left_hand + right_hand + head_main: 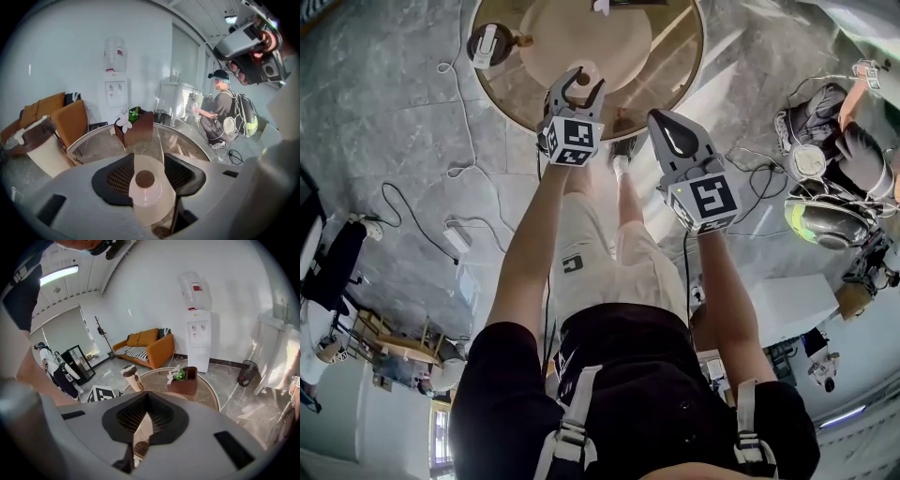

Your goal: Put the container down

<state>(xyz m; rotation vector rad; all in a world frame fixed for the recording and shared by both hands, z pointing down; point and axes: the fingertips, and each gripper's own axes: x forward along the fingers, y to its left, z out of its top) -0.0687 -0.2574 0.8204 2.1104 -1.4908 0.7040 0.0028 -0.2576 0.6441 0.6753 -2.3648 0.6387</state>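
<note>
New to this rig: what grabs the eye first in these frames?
The left gripper reaches over the round glass table, fingers apart around a small brown-capped container that seems set on the top. The right gripper hangs shut and empty beside it, near the table's rim. A cream tumbler with a brown lid stands at the table's left side.

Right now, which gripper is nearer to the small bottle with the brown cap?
Left. The left gripper has the bottle between its open jaws, over the table. The right gripper is apart from it, to the right, near the table's edge.
</note>
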